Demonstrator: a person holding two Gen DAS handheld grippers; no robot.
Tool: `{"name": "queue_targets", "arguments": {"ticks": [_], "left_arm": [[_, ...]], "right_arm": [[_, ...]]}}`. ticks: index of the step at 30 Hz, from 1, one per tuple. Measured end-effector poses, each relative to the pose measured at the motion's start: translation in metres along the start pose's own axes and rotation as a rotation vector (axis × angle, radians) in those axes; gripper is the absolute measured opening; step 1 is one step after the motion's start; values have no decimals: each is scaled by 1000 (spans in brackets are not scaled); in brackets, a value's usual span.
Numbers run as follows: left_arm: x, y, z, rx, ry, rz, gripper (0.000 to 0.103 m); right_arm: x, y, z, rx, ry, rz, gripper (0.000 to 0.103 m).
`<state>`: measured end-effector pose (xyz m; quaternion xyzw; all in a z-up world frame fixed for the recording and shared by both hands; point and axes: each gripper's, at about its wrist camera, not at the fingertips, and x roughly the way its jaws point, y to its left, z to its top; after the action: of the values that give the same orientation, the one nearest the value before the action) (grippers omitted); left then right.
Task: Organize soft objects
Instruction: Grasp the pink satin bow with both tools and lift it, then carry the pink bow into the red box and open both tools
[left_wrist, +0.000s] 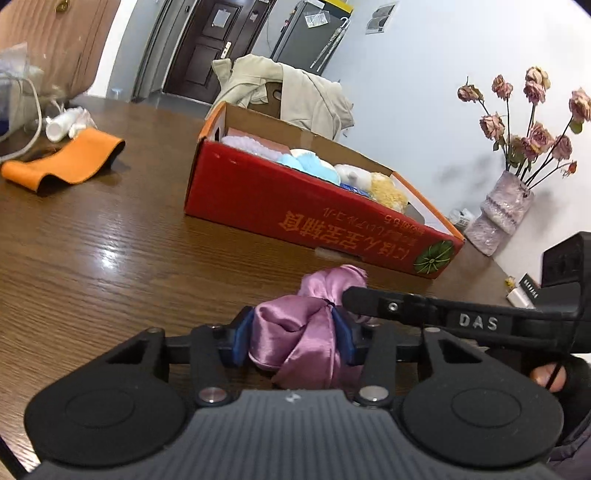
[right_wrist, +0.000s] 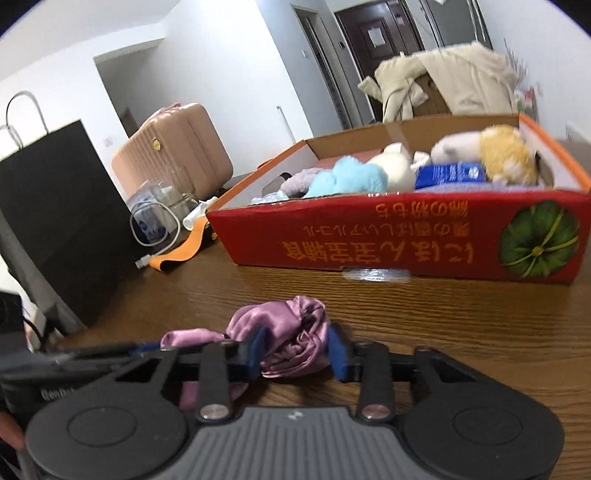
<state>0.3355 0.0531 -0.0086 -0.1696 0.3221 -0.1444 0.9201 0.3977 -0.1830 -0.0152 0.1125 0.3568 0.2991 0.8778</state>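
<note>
Standing beyond purple satin cloth (left_wrist: 295, 332): red box (left_wrist: 295, 210).

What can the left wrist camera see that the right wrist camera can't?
Only the left wrist view shows the vase of dried roses. Only the right wrist view shows the black paper bag and the pink suitcase. Both show the purple satin cloth, pinched by the left gripper and the right gripper, and the red box of soft toys.
</note>
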Motion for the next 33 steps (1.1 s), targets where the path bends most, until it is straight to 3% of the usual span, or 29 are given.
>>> {"name": "queue_targets", "arguments": {"ticks": [3, 10, 17, 23, 28, 33], "left_arm": [[1, -1, -1, 8, -4, -4, 41], [-13, -17, -1, 63, -34, -7, 24], [-50, -66, -11, 132, -64, -122, 23], [-53, -113, -11, 208, -72, -192, 22], [-37, -141, 19, 239, -92, -220, 22], [13, -163, 74, 249, -105, -185, 21]], "right_arm": [[4, -5, -1, 59, 1, 31, 18], [-7, 5, -3, 48, -10, -4, 6], [-85, 19, -26, 43, -129, -60, 6], [-140, 5, -36, 84, -218, -101, 6], [-157, -11, -7, 47, -277, -124, 6], [-142, -41, 66, -17, -284, -142, 6]]}}
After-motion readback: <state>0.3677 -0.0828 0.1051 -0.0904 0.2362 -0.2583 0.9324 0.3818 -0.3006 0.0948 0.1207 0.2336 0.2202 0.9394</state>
